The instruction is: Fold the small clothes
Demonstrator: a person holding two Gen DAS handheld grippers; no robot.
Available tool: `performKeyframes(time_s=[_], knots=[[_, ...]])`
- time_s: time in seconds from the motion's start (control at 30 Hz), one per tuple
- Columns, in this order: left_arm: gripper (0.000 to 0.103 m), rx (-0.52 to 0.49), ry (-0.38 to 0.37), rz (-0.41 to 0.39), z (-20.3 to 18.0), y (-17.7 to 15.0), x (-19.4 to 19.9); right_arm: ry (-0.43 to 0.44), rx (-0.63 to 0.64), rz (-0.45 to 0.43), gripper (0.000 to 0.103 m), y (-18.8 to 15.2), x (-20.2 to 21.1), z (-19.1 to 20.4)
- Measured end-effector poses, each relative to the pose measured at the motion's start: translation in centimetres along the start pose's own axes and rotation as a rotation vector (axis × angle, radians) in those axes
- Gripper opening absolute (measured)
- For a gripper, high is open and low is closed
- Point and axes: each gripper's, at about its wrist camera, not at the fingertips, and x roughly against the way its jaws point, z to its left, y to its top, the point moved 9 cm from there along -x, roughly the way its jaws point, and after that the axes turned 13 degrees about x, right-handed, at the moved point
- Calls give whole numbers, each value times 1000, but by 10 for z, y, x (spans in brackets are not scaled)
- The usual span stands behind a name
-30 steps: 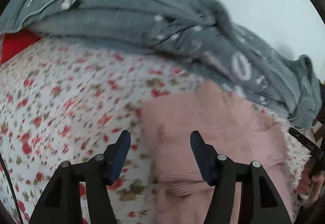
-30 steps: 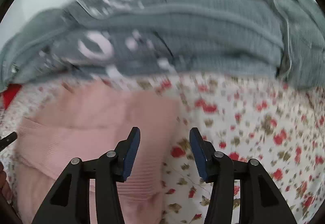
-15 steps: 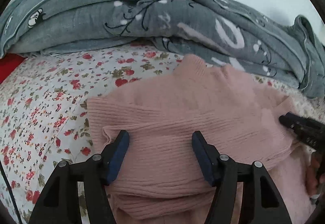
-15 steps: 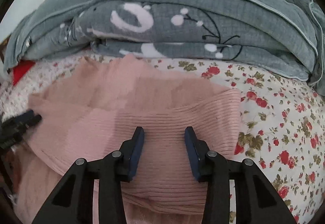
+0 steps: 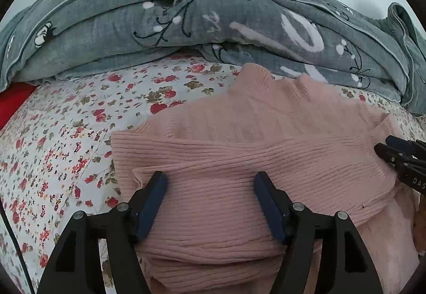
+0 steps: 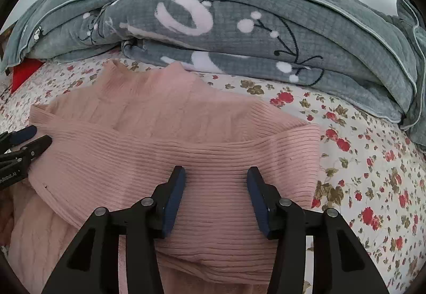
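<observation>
1. The pink sweater (image 5: 239, 160) is laid folded on the floral bed (image 5: 66, 147), below the grey blanket (image 5: 159, 27).
2. Both the left gripper (image 5: 210, 203) and the right gripper (image 6: 215, 195) are held over it, jaws released.

A heaped grey quilt (image 5: 186, 27) blocks the far side; flowered sheet (image 6: 372, 174) lies open rightward.

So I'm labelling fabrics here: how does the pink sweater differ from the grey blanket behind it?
The pink sweater is plain, with fine ribbing; the grey blanket carries white shapes and dark line drawings on a gridded texture. The sweater lies fairly flat on the floral sheet; the blanket is heaped in thick folds. The blanket has a pale piped edge; the sweater shows none. Both rest on that sheet.
</observation>
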Motion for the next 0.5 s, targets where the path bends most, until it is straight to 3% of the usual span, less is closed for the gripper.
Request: performKeyframes(time_s=[0.33, 0.43, 0.5], knots=[[68, -9, 17, -4, -1, 0, -2, 95, -31, -23, 64, 3, -2, 3], [68, -12, 21, -4, 0, 0, -2, 174, -14, -34, 87, 4, 1, 13], [68, -9, 16, -2, 1, 0, -1, 171, -8, -31, 89, 3, 1, 15]])
